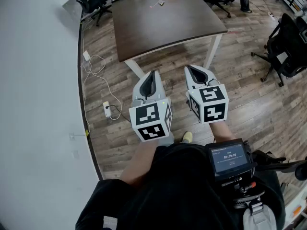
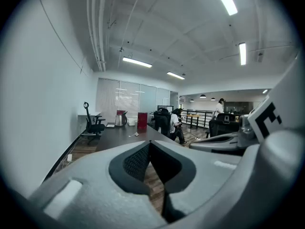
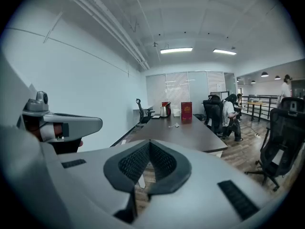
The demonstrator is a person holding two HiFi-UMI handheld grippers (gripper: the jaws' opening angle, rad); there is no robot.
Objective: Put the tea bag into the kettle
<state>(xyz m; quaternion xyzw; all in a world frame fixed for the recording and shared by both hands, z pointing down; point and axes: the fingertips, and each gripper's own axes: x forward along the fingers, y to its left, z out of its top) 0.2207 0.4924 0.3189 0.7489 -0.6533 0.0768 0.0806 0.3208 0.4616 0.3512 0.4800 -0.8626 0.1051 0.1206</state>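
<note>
The worktop point(image 1: 163, 23) is looked down on steeply from head height; the same worktop (lengthwise, from low down) is faced by both gripper views.

A dark table point(image 1: 163, 23) stands on wood floor point(image 1: 249, 104), black office chairs point(image 1: 288, 47) nearby.

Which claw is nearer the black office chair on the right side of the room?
Right. The right claw is on the chair's side, well short of it; the left claw sits farther off, beyond the right one.
</note>
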